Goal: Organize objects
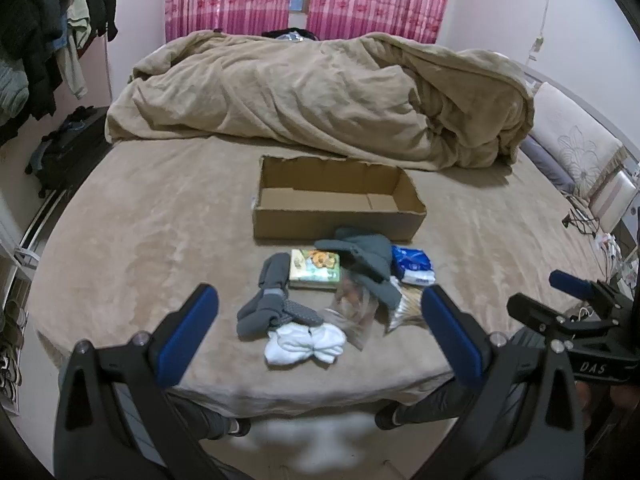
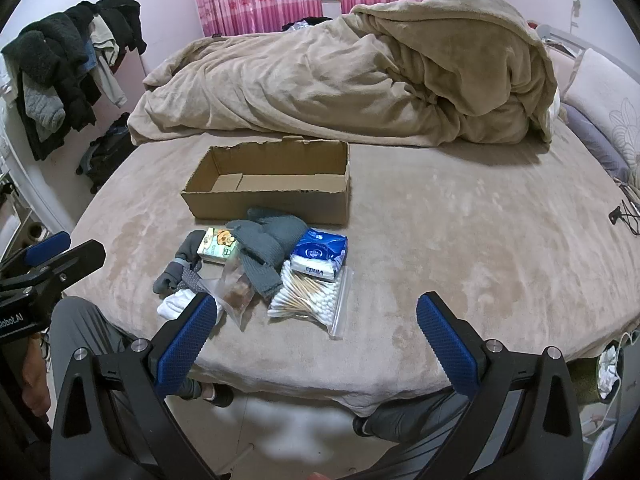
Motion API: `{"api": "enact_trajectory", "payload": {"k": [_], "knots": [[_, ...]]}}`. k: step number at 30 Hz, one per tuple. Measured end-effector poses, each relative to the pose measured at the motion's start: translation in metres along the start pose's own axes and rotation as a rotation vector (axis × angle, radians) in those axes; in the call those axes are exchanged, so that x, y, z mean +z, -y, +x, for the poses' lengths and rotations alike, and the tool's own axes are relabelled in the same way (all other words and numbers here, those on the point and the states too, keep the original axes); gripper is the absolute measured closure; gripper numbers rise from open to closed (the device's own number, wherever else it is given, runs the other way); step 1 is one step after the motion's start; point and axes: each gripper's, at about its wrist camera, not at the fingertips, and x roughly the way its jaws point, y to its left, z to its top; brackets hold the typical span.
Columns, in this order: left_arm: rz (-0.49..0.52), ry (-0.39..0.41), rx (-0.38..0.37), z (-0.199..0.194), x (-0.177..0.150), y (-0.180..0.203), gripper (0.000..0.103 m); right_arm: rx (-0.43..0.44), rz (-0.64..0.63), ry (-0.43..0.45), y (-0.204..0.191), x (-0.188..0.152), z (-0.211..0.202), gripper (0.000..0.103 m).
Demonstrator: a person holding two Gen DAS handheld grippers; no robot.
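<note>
on the bed [image 2: 460, 240], near its front edge: a small heap of loose things, with an open box [image 2: 272, 184] just behind it, empty as far as can be seen. in the heap: grey socks [image 1: 260, 304] at the left, white socks [image 1: 304, 344] in front of them, a tissue pack [image 1: 316, 268] printed with flowers, a grey knit piece [image 2: 268, 244] draped over the middle, a blue tissue pack [image 2: 320, 256] at the right, a bag of swabs [image 2: 310, 300] lying in front of that and touching it, and a clear pouch [image 2: 238, 288] of brown bits between socks and swabs. left gripper [image 1: 320, 320] spread wide with nothing between its fingers, hanging above the near edge and aimed down at the socks. right gripper [image 2: 316, 328] likewise released and empty, aimed down at the swabs. judged as the very start: nothing boxed yet, no item touched. next move likely a reach down to one item at the edge of the heap, swabs or white socks being the most exposed, then a firm pinch and a carry over the box wall. care needed with the slick bag, apt to slip or fold, and with the knit piece, overlapping its neighbours and likely to drag them.
</note>
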Motion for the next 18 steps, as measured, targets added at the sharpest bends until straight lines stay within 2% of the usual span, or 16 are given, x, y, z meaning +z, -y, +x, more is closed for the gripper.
{"api": "enact_trajectory", "payload": {"k": [18], "knots": [[0.005,-0.010,0.008,0.0018,-0.0011,-0.0018,0.001,0.000,0.003,-0.003,0.0010,0.0009,0.0013,0.001]]}}
